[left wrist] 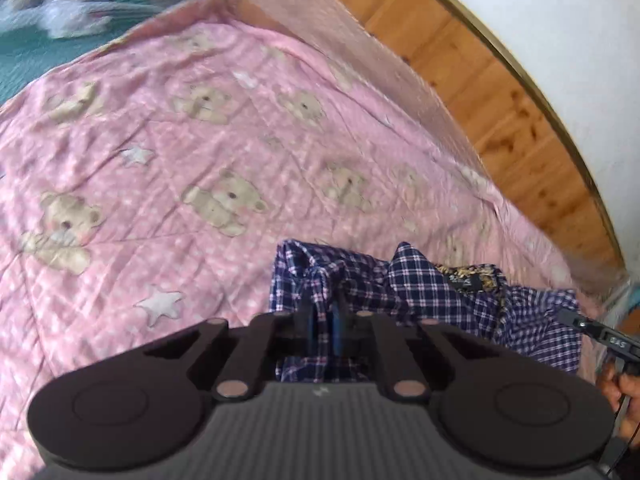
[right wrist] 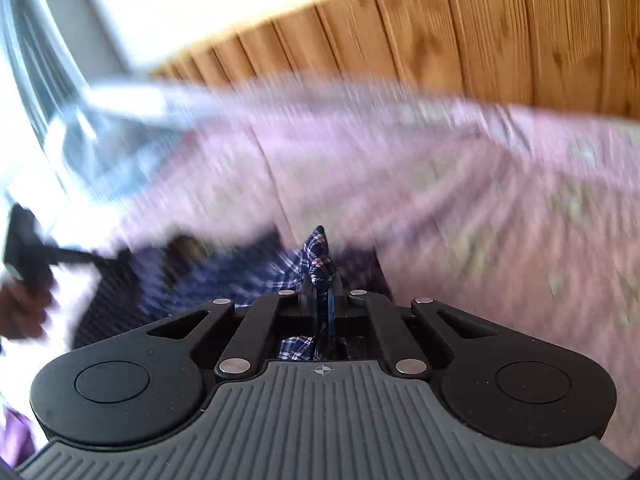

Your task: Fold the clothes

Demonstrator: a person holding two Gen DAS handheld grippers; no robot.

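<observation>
plaid shirt (left wrist: 424, 284): thin woven cloth, matt, creased
bear-print quilt (left wrist: 168, 168): soft stitched cloth, puckered, matt
headboard (left wrist: 500, 92): knotty wood planks, slight sheen
left gripper (left wrist: 322, 316): matt black, probably plastic
rivets (right wrist: 235, 366): shiny metal

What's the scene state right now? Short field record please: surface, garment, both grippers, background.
surface: pink quilt with teddy bears and stars
garment: navy plaid shirt, bunched, held at two points
left gripper: shut on shirt fabric
right gripper: shut on a fold of the shirt
background: wooden headboard, white wall
image quality: right wrist view heavily motion-blurred
</observation>
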